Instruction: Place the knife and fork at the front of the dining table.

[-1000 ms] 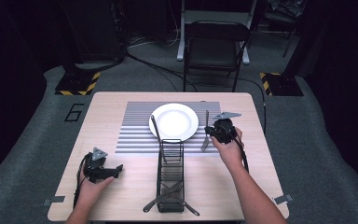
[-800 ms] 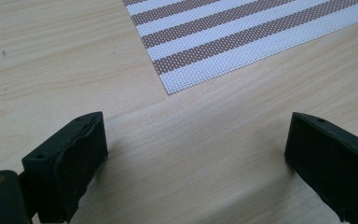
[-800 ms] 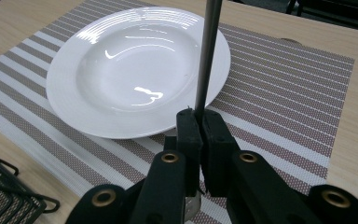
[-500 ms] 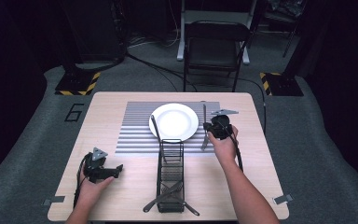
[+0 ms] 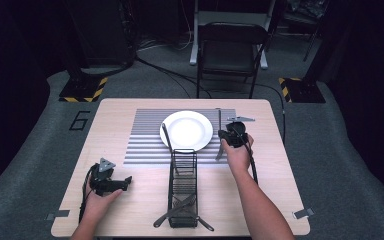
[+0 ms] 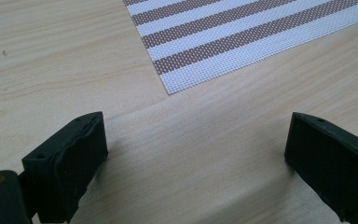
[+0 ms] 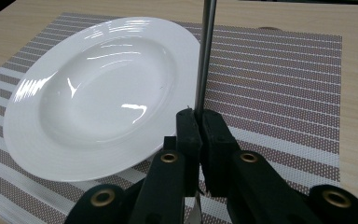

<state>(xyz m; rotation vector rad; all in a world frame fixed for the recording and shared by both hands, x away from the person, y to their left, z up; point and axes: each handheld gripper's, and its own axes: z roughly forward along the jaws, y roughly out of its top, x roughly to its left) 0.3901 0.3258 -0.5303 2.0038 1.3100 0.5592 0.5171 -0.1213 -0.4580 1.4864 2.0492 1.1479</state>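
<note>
— Beside the white plate (image 5: 186, 130), on its right, what does the high view give you?

— The right gripper (image 5: 229, 136) in the person's hand, over the striped placemat (image 5: 145, 142), with a thin piece of cutlery (image 5: 219, 134) running through it: one end points away up the mat, the other slants back toward the wire rack (image 5: 183, 186). From up there I cannot tell what kind of utensil it is, nor how the jaws stand.

— And the right gripper view?

— That settles the grip. The right gripper (image 7: 198, 122) has its two black jaws pressed together on a slim metal shaft (image 7: 206, 51), which rises just beside the plate (image 7: 98, 93) rim, over the placemat (image 7: 279, 79). The shaft's far end is cut off by the top edge, and its near end drops behind the jaws, so the working end is hidden.

— The other hand?

— In the high view the left gripper (image 5: 126, 180) lies well to the plate's near left, on the bare table (image 5: 130, 210), held by the person's hand. The left gripper view shows the left gripper (image 6: 198, 156) with jaws spread wide and nothing between them, just wood and a corner of the placemat (image 6: 242, 32).

— Anything more near the plate?

— A dark utensil (image 5: 167, 140) leans on its left rim, and more cutlery (image 5: 176, 212) lies in the rack's near end, too small to name.
</note>
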